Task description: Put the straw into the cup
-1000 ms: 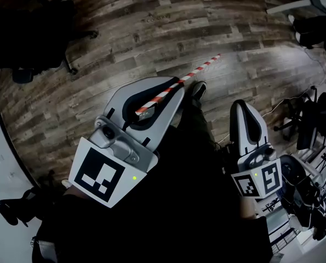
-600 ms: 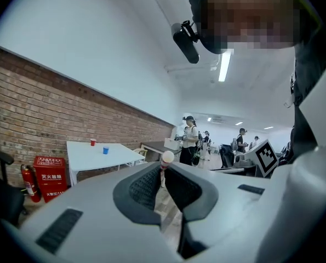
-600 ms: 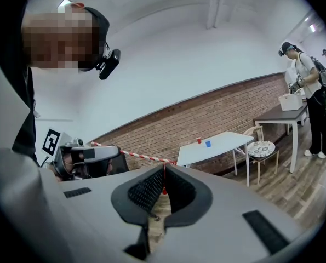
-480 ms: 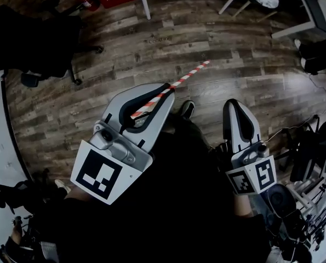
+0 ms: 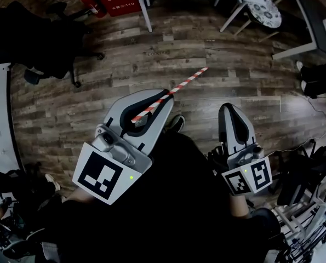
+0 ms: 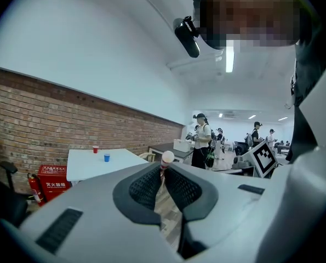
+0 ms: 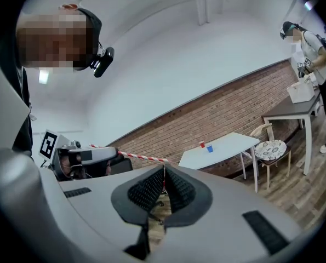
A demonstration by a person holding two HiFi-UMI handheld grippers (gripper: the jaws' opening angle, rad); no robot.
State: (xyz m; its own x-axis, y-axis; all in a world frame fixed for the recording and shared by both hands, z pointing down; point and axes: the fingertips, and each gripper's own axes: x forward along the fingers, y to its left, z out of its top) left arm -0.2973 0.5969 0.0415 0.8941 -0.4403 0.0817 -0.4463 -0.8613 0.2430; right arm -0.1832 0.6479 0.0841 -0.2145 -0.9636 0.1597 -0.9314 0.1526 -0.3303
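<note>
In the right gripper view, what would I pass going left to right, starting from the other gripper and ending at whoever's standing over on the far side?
left gripper → straw → red cup → blue cup → patterned chair → person in white

From here the floor (image 5: 234, 53) across the upper head view reads as matt, grainy wood planks. The left gripper (image 5: 164, 93) and right gripper (image 5: 231, 107) have smooth matt grey plastic shells, with black pads (image 6: 146, 186) of dimpled, rubbery texture. The straw (image 5: 179, 85) looks like striped paper. At left in the left gripper view I see a rough brick wall (image 6: 69, 119) and a smooth white table (image 6: 86, 166).
</note>
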